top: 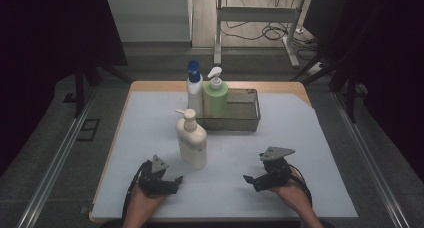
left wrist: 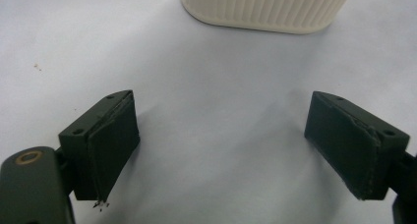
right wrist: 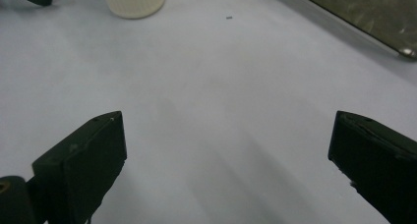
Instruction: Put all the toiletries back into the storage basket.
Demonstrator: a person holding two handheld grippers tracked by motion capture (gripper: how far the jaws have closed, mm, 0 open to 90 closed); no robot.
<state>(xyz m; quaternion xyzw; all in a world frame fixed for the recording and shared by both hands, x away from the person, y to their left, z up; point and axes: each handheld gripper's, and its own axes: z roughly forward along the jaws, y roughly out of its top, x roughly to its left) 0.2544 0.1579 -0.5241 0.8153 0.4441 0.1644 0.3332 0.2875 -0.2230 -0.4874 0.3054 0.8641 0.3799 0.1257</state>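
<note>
Two tongs: both sat at the near edge of the table (top: 300,123), one in each hand, well apart from one another.
Left tongs (top: 176,180): jaws stood wide apart with nothing between them, the pale sheet bare under them; they pointed toward the cream bottle, whose ribbed base (left wrist: 268,8) stood just beyond the jaw tips in the left gripper view, not touching.
Right tongs (top: 248,178): jaws also spread wide, nothing gripped, bare sheet between them in the right gripper view; they pointed leftward across the table.
Hands: the left hand (top: 145,200) and the right hand (top: 290,188) came in from the near edge, each wrapped around its tool.
Cream bottle (top: 192,140): a pump bottle, upright on the sheet, just beyond the left tongs and free of both; its pump spout pointed left.
Tray (top: 245,119): a metal tray stood behind the cream bottle, toward the far side of the table; its corner (right wrist: 403,51) showed in the right gripper view.
Green bottle (top: 215,98): a pump bottle, upright at the left end of the tray.
White bottle (top: 194,90): blue-capped, upright, just beside the green bottle on its left; whether it stood in the tray could not be told.
</note>
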